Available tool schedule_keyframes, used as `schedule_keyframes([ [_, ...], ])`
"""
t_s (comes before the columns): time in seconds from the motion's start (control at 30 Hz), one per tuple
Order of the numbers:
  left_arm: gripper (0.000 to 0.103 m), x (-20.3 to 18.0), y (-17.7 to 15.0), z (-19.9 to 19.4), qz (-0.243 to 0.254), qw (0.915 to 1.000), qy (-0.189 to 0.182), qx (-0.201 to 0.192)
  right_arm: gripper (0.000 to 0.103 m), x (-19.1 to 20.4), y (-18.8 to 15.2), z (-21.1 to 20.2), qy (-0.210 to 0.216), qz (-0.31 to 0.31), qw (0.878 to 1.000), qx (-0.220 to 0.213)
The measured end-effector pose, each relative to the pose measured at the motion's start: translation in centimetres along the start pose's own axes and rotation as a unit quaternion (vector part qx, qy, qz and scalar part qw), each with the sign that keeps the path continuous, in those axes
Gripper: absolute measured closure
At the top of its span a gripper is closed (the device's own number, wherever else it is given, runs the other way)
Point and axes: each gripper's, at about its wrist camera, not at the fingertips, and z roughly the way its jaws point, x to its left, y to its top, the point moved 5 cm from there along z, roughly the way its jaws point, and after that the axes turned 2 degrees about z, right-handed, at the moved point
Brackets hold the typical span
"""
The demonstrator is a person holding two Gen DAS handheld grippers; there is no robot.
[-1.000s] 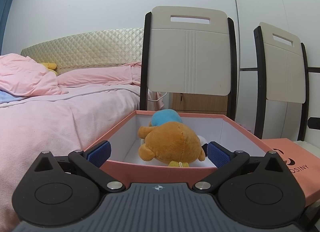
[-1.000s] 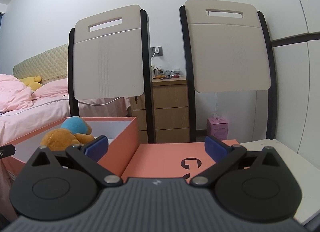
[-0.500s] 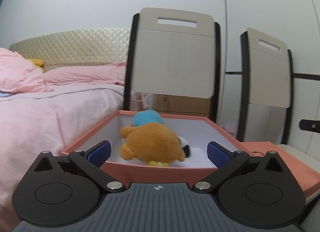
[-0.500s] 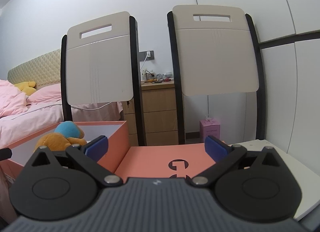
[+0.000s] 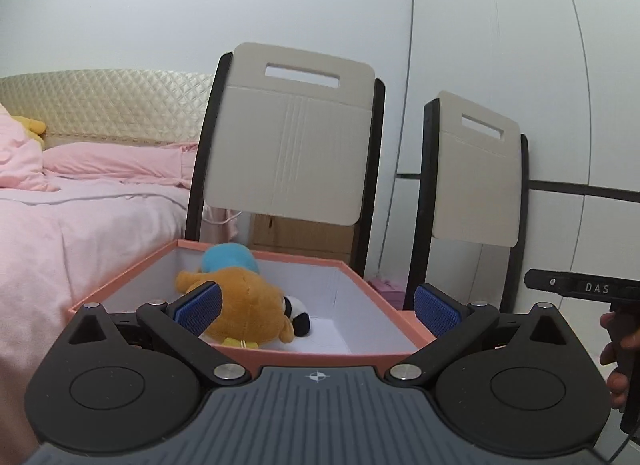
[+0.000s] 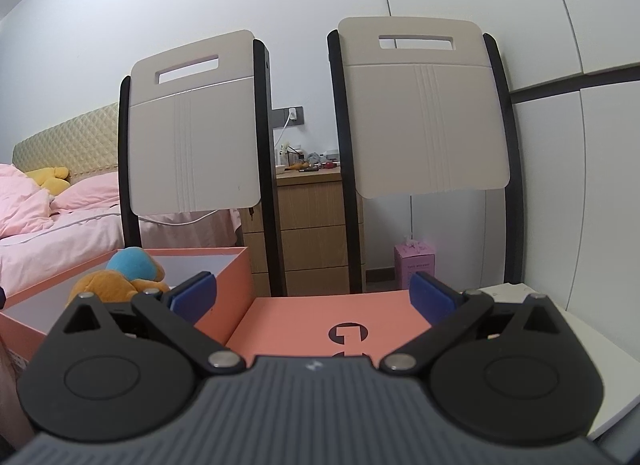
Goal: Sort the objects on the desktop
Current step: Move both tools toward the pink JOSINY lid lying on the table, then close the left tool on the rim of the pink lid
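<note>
The left tool (image 5: 318, 307) hangs released in front of the box (image 5: 384, 315), its blue pads wide apart and gripping nothing. The box is salmon outside and white inside, open at the top. In it lies a plush (image 5: 244, 305), orange-brown with a blue part toward the far wall and a small black-and-white bit at its near right. The left pad covers part of the plush in this view, and the box's near wall cuts off its underside, so how it rests on the box floor cannot be made out.

The right tool (image 6: 312, 295) is likewise released, empty, above the lid (image 6: 320, 319), a flat salmon panel lying just right of the box on a white table (image 6: 592, 349). A dark logo on the lid is half hidden behind the tool's body. From this side only the plush's (image 6: 120, 281) top shows over the box rim (image 6: 232, 289).

At the right edge of the left view, part of the other tool's handle, marked "DAS", and a few fingers of the right hand (image 5: 616, 349) show; the rest is cut off.

Behind stand two chairs (image 6: 424, 113), a wooden dresser (image 6: 312, 233) between them with small clutter too tiny to identify, and a pink bed (image 5: 80, 217) at left.
</note>
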Motion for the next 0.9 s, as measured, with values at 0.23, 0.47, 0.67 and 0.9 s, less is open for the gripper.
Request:
schedule_keyframes([
  [0.23,0.0,-1.8,-0.8,-0.1,-0.017,0.9882,-0.141,0.058,0.0,-0.5,0.3,-0.6,-0.007,-0.005,1.0,-0.009],
  [0.47,0.0,-1.4,-3.1,2.1,-0.178,0.9309,-0.265,0.178,0.0,-2.2,0.8,-2.2,-0.026,0.002,0.999,-0.021],
  [0.67,0.0,-0.8,-7.6,5.7,-0.335,0.8434,-0.312,0.281,0.0,-3.7,0.4,-3.2,-0.031,0.02,0.999,-0.006],
  [0.9,0.008,0.5,-14.2,10.6,-0.508,0.7216,-0.283,0.375,0.0,-4.7,-0.4,-3.6,-0.016,0.05,0.998,0.024],
])
